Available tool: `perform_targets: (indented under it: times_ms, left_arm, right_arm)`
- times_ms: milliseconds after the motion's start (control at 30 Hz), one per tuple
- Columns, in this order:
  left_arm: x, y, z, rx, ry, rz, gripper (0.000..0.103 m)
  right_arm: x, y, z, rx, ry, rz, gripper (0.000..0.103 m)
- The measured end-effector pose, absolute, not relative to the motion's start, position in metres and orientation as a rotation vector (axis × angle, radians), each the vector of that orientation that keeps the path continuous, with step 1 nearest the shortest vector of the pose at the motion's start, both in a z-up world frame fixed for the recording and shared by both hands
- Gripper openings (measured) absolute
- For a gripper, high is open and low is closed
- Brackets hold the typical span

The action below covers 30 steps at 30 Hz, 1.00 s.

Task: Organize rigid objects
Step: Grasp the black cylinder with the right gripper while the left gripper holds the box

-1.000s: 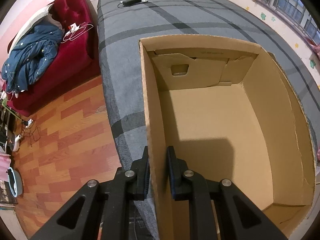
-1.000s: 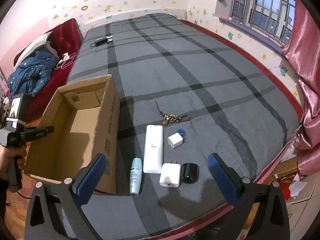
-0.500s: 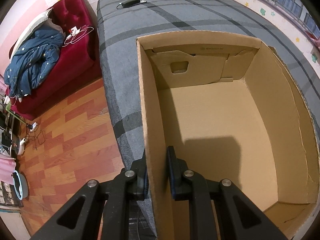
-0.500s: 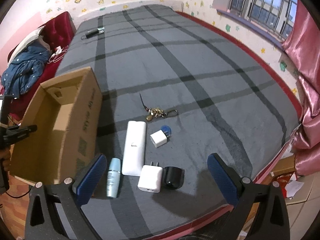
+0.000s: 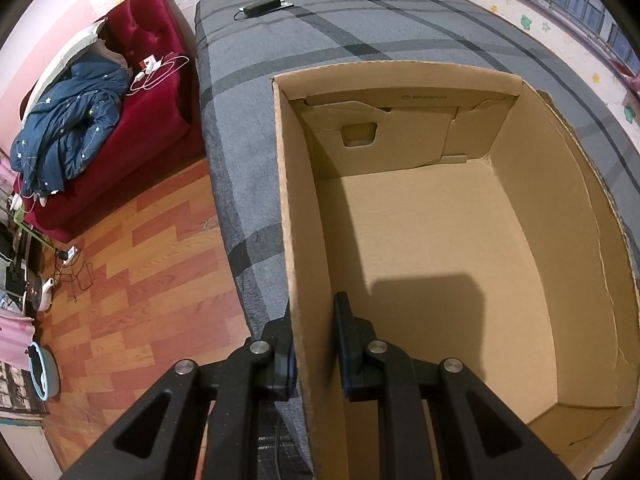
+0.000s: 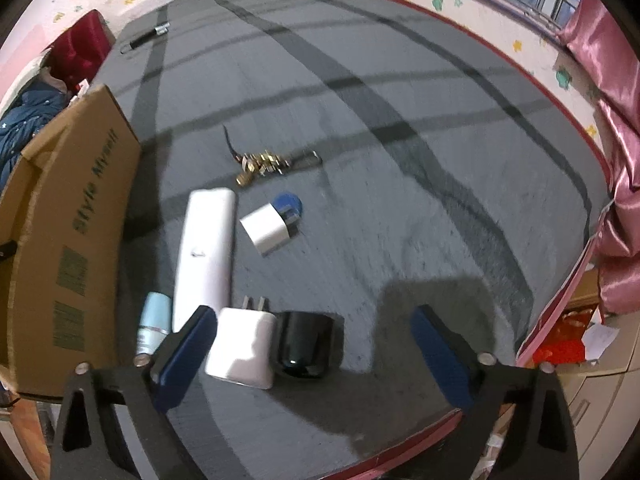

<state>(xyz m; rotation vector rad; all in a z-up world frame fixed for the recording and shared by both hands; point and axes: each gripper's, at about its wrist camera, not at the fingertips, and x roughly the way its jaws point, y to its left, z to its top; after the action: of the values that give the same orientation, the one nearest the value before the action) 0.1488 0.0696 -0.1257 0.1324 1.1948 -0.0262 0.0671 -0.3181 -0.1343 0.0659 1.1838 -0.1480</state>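
Cardboard box at the bed's left edge reads "Style Myself" in green down its side wall, with barcode-like blocks below; the left gripper has its fingers clamped on the near wall. The white remote lies lengthwise, pointing away, just beside a pale blue tube, white plug and black puck; a small white charger and keys lie beyond. The right gripper, fingers wide apart and just closing slightly, hangs over plug and puck, touching neither; open blanket lies to the right.
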Motion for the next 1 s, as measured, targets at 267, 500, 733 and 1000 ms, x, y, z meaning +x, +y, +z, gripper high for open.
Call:
perform_targets:
  times_ms: [267,500,733,1000]
  left_arm:
    - [0.149,0.069,-0.126,0.138,1.194,-0.024,0.017]
    - [0.149,0.068,-0.125,0.142,1.194,-0.023,0.017]
    - [0.148,0.067,-0.126,0.152,1.193,-0.02,0.017]
    - [0.148,0.068,-0.125,0.153,1.191,-0.02,0.017]
  right_arm:
    - [0.066,-0.326,-0.157,0.091,1.236,-0.147,0.055]
    - [0.065,-0.325,-0.177,0.09,1.287,-0.145,0.04]
    - [0.059,-0.327,-0.17,0.103,1.255,-0.144,0.04]
    - [0.058,-0.324,-0.16,0.09,1.242,-0.157,0.04]
